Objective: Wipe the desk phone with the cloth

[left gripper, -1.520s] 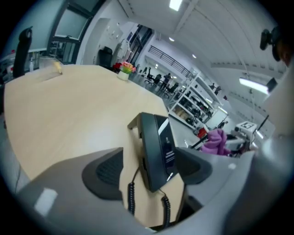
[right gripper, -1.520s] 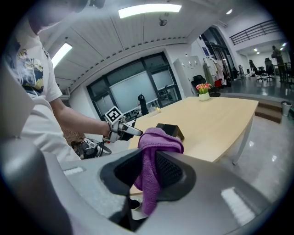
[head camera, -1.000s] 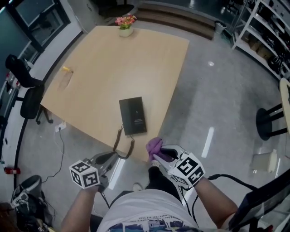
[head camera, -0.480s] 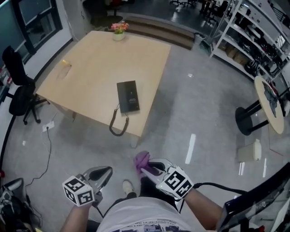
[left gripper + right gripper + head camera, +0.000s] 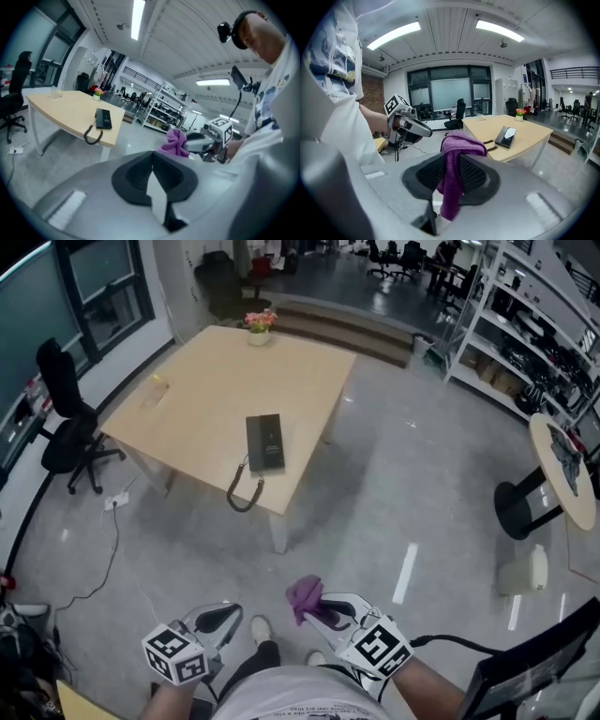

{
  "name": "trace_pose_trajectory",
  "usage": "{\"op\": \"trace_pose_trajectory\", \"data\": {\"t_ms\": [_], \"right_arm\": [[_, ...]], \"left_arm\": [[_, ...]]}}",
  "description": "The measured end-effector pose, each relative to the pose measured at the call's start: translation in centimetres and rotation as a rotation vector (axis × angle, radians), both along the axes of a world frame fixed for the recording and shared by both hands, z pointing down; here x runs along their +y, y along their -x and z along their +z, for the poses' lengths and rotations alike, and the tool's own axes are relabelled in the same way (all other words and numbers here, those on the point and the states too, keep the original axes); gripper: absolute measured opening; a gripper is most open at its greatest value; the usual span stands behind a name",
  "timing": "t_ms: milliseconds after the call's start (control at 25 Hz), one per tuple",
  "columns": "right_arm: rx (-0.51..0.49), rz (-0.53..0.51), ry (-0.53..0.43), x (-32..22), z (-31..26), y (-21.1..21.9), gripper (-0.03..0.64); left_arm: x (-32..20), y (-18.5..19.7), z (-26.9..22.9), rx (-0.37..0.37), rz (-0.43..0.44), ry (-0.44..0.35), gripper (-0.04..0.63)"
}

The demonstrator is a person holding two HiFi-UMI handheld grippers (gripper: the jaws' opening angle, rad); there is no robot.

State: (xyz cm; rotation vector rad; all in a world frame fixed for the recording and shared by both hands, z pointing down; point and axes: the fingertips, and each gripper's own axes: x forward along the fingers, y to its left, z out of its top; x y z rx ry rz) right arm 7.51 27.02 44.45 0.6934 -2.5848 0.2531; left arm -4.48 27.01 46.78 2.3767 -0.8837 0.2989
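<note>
A black desk phone (image 5: 265,442) lies near the front edge of a light wooden table (image 5: 206,399), its coiled cord (image 5: 240,493) hanging over the edge. It also shows as the phone (image 5: 103,118) in the left gripper view and the phone (image 5: 506,136) in the right gripper view. I stand well back from the table. My right gripper (image 5: 315,608) is shut on a purple cloth (image 5: 305,595), which drapes between its jaws as the cloth (image 5: 454,173). My left gripper (image 5: 228,614) is shut and empty, its jaws pressed together at the left gripper (image 5: 151,168).
A small flower pot (image 5: 260,327) stands at the table's far edge. A black office chair (image 5: 66,418) sits left of the table. Metal shelving (image 5: 534,324) lines the right side, with a round stool table (image 5: 553,474) near it. A cable (image 5: 94,568) trails on the grey floor.
The table and phone have receded up and away in the head view as both grippers drew back from them. The cloth has stayed in the right gripper; the left stayed shut.
</note>
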Motion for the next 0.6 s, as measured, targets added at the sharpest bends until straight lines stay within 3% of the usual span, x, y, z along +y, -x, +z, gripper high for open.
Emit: {"op": "trace_pose_trajectory", "data": {"t_ms": [280, 440, 600], "right_arm": [[-0.005, -0.015, 0.016, 6.8, 1.6, -4.7, 0.089], [-0.005, 0.002, 0.04, 8.5, 2.4, -5.3, 0.089], [0.016, 0.016, 0.026, 9.4, 2.2, -5.5, 0.089]], "left_arm": [[6.5, -5.2, 0.4, -0.032, -0.001, 0.002, 0.005], [8.9, -5.7, 1.3, -0.016, -0.014, 0.049, 0.005], [9.3, -5.6, 1.2, -0.053, 0.016, 0.014, 0.005]]}}
